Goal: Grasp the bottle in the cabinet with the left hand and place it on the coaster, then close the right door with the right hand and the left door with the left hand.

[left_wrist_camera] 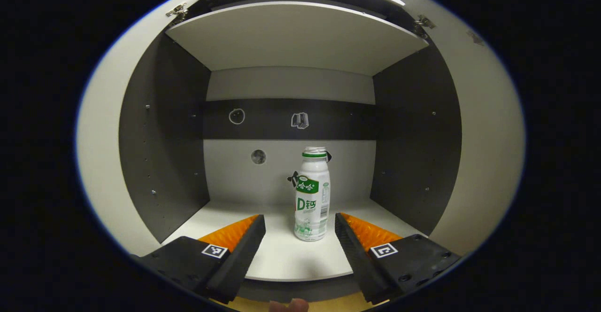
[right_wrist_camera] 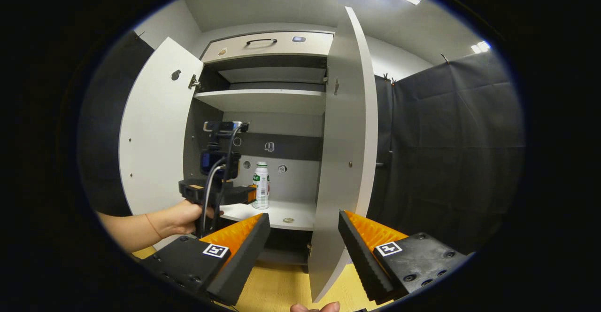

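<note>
Nothing on your list is finished yet, as far as these views show. Starting at the left of the right gripper view, the left door point(right_wrist_camera: 155, 128) stands swung wide open, and your hand point(right_wrist_camera: 185, 215) holds the left gripper point(right_wrist_camera: 251, 193) at the mouth of the cabinet point(left_wrist_camera: 164, 128), just short of the bottle point(left_wrist_camera: 312, 194). In the left gripper view, that bottle stands upright on the lower shelf point(left_wrist_camera: 281, 255), a little right of centre, ahead of the gap between the jaws; the jaws are spread apart with nothing between them, so the grasp is still to come. Further right, the right door point(right_wrist_camera: 347, 152) also hangs open, its edge turned toward you, and your right gripper point(right_wrist_camera: 304, 225) waits in front of it with its jaws likewise apart and empty. I cannot pick out the coaster with confidence, so the placing, and then both door closings, remain ahead of you.
</note>
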`<state>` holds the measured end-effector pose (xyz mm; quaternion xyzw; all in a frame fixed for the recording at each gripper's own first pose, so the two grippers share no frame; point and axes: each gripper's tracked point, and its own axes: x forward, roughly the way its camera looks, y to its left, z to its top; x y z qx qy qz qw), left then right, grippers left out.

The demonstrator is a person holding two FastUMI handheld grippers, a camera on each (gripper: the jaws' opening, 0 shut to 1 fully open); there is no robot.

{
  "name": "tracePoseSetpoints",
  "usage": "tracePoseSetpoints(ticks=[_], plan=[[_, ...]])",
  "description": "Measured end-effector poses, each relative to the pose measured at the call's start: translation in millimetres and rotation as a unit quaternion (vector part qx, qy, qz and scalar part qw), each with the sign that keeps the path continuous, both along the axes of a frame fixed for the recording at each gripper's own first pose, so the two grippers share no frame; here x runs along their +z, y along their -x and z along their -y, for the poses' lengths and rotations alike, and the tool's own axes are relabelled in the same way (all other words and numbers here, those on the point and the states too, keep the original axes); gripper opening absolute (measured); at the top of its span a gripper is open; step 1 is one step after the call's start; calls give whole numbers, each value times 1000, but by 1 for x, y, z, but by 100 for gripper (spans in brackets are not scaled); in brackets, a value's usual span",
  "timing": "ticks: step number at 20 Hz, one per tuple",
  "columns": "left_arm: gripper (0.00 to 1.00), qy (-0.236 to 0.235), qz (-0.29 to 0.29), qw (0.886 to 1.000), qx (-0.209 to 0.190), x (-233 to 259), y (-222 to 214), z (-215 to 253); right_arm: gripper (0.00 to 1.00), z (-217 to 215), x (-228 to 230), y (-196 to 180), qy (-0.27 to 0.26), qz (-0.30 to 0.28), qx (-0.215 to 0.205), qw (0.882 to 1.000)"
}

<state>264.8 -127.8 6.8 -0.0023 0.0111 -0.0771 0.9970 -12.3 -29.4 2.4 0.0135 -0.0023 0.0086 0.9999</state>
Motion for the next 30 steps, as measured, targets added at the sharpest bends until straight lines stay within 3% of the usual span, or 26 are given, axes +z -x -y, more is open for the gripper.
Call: tracePoseSetpoints(ticks=[5, 10, 15, 20, 21, 23, 27, 30], plan=[[95, -24, 12, 1000, 3, -2, -42, 18, 97, 0, -7, 2, 0, -8, 12, 1000], [95, 4, 2, 1000, 26, -6, -75, 16, 97, 3, -15, 1, 3, -15, 14, 1000], [95, -33, 15, 999, 23, 1, -103, 28, 97, 10, -31, 0, -14, -37, 11, 999], [95, -8, 8, 999, 49, 3, -128, 24, 98, 13, -32, 5, -22, -37, 16, 999], [93, -9, 5, 999, 49, 1, -130, 23, 98, 15, -30, 6, -26, -35, 16, 999], [77, -11, 7, 999, 44, 2, -129, 24, 97, 19, -32, 7, -31, -36, 13, 999], [74, 12, 4, 999, 38, 11, -106, 17, 98, 21, -27, 11, -34, -31, 9, 999], [73, 11, 24, 999, 29, 33, -60, 3, 98, 19, -20, 17, -35, -20, 9, 999]])
